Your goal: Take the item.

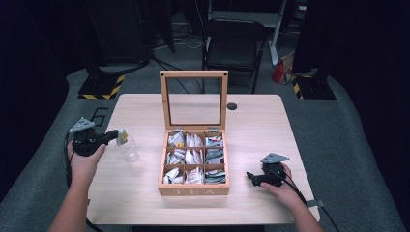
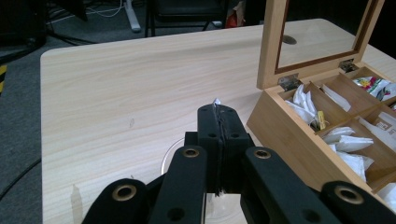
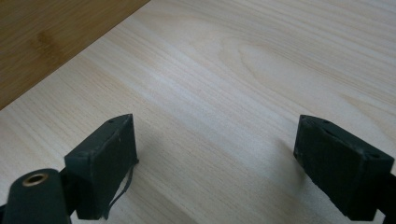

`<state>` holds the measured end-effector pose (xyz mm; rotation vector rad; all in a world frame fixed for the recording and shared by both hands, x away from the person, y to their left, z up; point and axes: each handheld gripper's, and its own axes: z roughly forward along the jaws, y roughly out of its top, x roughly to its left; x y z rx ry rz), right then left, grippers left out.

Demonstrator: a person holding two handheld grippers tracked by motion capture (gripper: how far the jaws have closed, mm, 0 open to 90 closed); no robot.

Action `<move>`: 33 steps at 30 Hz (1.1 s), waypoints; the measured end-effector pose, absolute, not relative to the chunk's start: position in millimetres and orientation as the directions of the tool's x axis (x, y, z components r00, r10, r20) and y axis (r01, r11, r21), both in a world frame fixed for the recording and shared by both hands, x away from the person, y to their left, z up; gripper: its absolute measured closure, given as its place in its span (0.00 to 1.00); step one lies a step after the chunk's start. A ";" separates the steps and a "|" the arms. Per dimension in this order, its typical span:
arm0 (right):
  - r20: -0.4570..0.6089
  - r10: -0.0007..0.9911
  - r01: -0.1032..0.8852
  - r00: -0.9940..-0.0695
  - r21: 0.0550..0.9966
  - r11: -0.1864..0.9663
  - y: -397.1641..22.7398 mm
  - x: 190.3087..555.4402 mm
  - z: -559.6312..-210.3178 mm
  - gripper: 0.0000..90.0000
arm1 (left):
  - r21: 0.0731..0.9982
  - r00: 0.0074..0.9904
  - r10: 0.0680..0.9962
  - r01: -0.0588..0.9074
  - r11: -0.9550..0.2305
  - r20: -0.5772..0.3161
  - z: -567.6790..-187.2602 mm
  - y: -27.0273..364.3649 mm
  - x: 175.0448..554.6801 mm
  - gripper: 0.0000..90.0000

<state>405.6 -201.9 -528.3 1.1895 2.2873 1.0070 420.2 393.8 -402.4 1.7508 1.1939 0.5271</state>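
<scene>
- Left gripper (image 1: 117, 135) is held by the left hand (image 1: 85, 159) well left of the tea box (image 1: 194, 189), over the left part of the table (image 1: 145, 193).
- Its jaws are pressed fully together on a tea bag (image 1: 122, 137); in the left gripper view a small white corner of the tea bag (image 2: 216, 101) is seen sticking out above the closed tips of the left gripper (image 2: 218, 115).
- A clear glass (image 1: 127, 150) is seen just below the gripper tips, left of the tea box and apart from it; whether the tea bag touches the glass cannot be told.
- In the left gripper view a curved clear rim of the glass (image 2: 169, 156) is seen beneath the jaws.
- Tea box stands at the table's middle, lid (image 1: 194, 99) raised upright at its back, a clear pane set in the wooden frame.
- Nine compartments are seen inside, filled with mostly white tea packets (image 1: 194, 156); the word TEA is marked on the front wall.
- Right gripper (image 1: 249, 176) is held by the right hand (image 1: 284, 189) right of the tea box, low over the table, tips pointed toward the box.
- Right gripper (image 3: 215, 158) jaws are spread wide with nothing between them; bare table (image 3: 261, 70) is seen between them, and the tea box wall (image 3: 46, 37) at upper left.
</scene>
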 end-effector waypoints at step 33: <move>0.000 0.819 0.553 -0.574 0.737 0.388 -201.8 405.5 -528.3 0.14 | 0.825 0.434 0.888 0.550 -0.129 -0.151 -433.0 387.0 428.2 0.99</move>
